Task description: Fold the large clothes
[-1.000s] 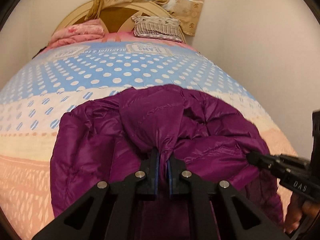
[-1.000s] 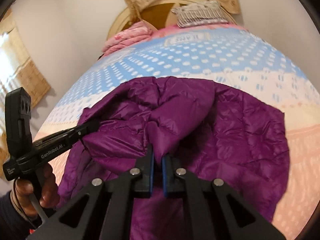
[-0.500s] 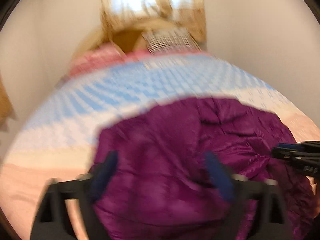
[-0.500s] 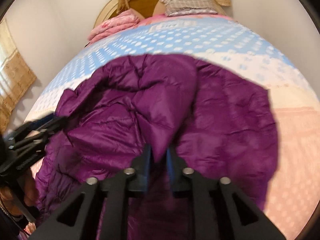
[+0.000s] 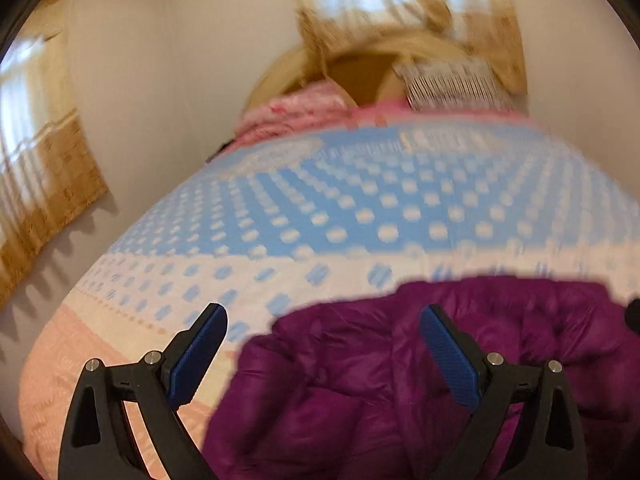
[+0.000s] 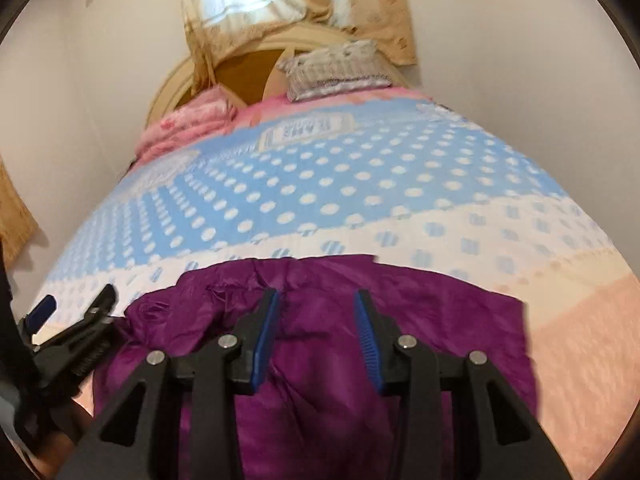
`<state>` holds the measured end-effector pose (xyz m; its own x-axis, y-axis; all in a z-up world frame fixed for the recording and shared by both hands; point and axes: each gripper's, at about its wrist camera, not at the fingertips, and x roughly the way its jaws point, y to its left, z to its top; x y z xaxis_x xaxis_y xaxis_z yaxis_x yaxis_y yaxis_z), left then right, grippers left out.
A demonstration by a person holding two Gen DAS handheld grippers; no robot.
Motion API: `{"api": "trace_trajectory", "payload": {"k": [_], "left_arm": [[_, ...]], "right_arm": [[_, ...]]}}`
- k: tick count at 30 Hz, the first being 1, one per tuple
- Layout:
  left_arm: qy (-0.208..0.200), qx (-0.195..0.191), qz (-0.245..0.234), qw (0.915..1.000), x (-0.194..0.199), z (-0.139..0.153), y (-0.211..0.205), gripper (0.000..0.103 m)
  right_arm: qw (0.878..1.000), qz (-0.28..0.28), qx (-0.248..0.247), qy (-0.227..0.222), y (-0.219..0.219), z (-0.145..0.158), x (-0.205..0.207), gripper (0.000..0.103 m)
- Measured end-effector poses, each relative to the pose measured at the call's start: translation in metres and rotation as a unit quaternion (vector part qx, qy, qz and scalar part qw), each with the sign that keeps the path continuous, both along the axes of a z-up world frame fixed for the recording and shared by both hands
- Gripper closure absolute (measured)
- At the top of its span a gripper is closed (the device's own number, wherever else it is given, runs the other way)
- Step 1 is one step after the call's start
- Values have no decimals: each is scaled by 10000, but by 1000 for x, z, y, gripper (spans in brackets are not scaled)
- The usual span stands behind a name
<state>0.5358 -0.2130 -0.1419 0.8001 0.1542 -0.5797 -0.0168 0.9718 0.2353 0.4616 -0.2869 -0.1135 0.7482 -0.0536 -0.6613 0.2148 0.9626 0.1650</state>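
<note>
A purple puffer jacket point(image 6: 320, 360) lies folded over on the near part of the bed point(image 6: 360, 184); in the left wrist view the jacket point(image 5: 360, 392) fills the lower right. My left gripper point(image 5: 324, 316) is open and empty, above the jacket's left edge. It also shows in the right wrist view point(image 6: 76, 300), at the jacket's left side. My right gripper point(image 6: 316, 296) is open and empty over the jacket's middle, its blue pads apart.
The bed has a blue, white and peach dotted cover. A pink quilt point(image 6: 188, 124) and a grey pillow point(image 6: 336, 70) lie at the headboard point(image 6: 244, 64). Curtains point(image 5: 48, 168) hang on the left wall and behind the bed. Walls stand close on both sides.
Both grippers were shut on folds of the jacket and have opened and let it go. The left one opened first and swung left. The jacket now lies flatter.
</note>
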Motion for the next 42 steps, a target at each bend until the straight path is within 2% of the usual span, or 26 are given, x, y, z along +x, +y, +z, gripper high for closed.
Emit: {"api": "trace_trajectory", "payload": {"k": [1,5,7,9,17,24,37,42], "left_arm": [[177,202,23,9996,5,-16,-5,5],[646,306,-126,9974,8,-58,-10,5],[775,192,-176,9967,12,-66,-8,5],[806,151,-178,9965,12,-68,-9,5],[936,138,-176,9954,15,-75,-15,5],[889,404,-120,9951,12,-77,-22,5],[1006,41,-163,9948,16,-77,-12,4],[1025,10,-165,9946,16,-77,-13,4]], "right_arm": [[10000,33,72,34,1,-9,4,61],[9992,65,22,385,0,-53,7,61],[9982,116,-36,589,0,-72,6,61],[9982,136,48,582,-3,-82,1,61],[9981,151,-3,604,-1,-87,2,60],[9973,120,-236,683,6,-90,6,60],[9961,77,-451,761,12,-90,8,59],[9958,74,-491,775,12,-89,8,59]]}}
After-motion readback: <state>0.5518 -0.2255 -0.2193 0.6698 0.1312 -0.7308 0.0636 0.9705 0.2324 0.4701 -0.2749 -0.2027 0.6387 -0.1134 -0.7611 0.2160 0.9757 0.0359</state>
